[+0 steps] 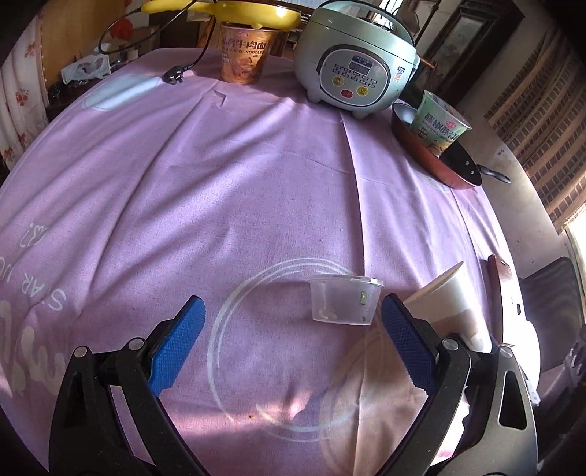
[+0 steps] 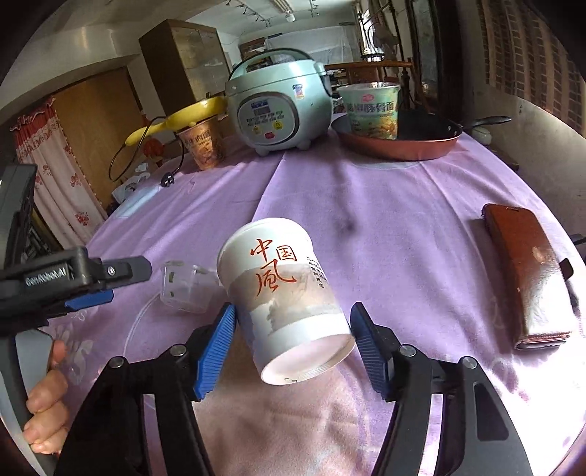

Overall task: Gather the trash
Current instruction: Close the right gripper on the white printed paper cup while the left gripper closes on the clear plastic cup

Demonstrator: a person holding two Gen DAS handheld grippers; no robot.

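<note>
A white paper cup (image 2: pixel 282 289) with red characters lies tilted between the fingers of my right gripper (image 2: pixel 293 351). The left pad (image 2: pixel 219 344) rests against its wall and the right pad (image 2: pixel 366 348) meets its bottom rim. In the left wrist view the same paper cup (image 1: pixel 443 296) shows just right of my left gripper (image 1: pixel 293 348), which is open with nothing between its fingers. A small clear plastic cup (image 1: pixel 344 300) stands on the purple tablecloth (image 1: pixel 219 183) just ahead of the left gripper's right fingertip. The right wrist view has the clear plastic cup (image 2: pixel 186 289) beside the paper cup.
At the far side stand a pale green rice cooker (image 1: pixel 359 62), an orange noodle cup (image 1: pixel 245 55) under a yellow appliance (image 1: pixel 252 12), and a green noodle cup (image 1: pixel 436 124) in a red frying pan (image 1: pixel 454 168). A brown wallet case (image 2: pixel 527 278) lies on the right. A plug (image 1: pixel 174 77) and cord trail far left.
</note>
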